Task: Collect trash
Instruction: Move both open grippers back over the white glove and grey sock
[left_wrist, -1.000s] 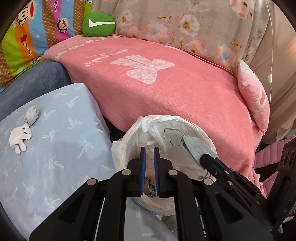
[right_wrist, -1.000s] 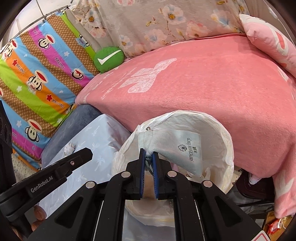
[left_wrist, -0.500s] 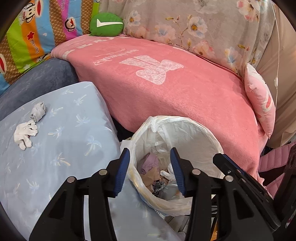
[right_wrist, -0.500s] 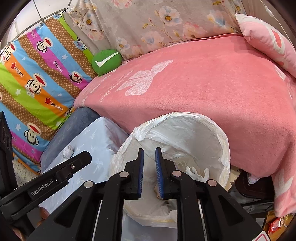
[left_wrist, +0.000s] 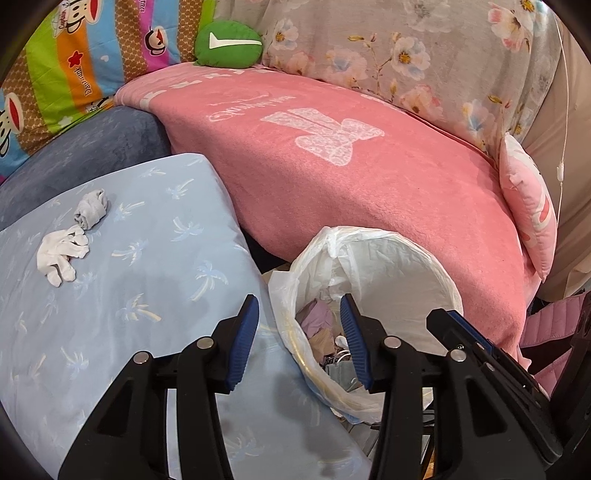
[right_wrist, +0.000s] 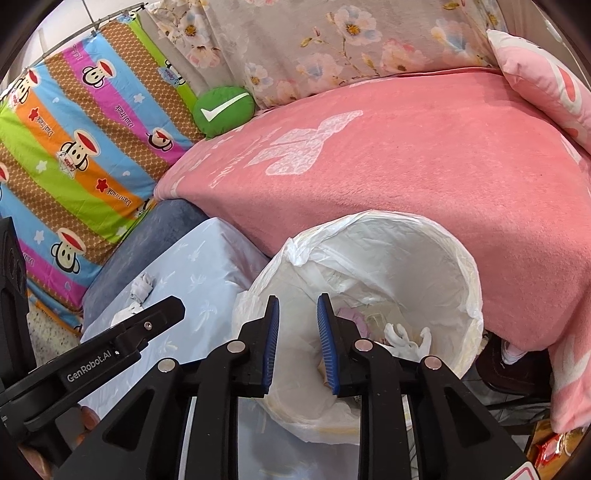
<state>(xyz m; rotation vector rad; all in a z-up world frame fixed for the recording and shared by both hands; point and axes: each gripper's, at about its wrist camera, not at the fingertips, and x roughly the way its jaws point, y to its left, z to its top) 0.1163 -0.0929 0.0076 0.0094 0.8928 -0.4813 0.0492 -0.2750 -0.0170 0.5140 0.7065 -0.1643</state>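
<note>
Both views are bright and evenly lit, colours vivid, focus sharp throughout. Soft shadows fall on the pale blue cover (left_wrist: 110, 302). Fisheye bending curves the pink blanket (right_wrist: 424, 177), and black vignette fills the corners.

Ahead of me a pink blanket (left_wrist: 369, 177) with a pale bow print drapes over the couch. A round green cushion (left_wrist: 228, 43) bearing a white tick sits at its far corner, against a striped cartoon-monkey cloth (right_wrist: 74, 147). Behind runs a grey floral cover (left_wrist: 424, 55). A pink pillow (left_wrist: 532, 214) leans at the blanket's right end. A light blue palm-print sheet (left_wrist: 140, 295) lies beside a dark blue cushion (left_wrist: 85, 158).
</note>
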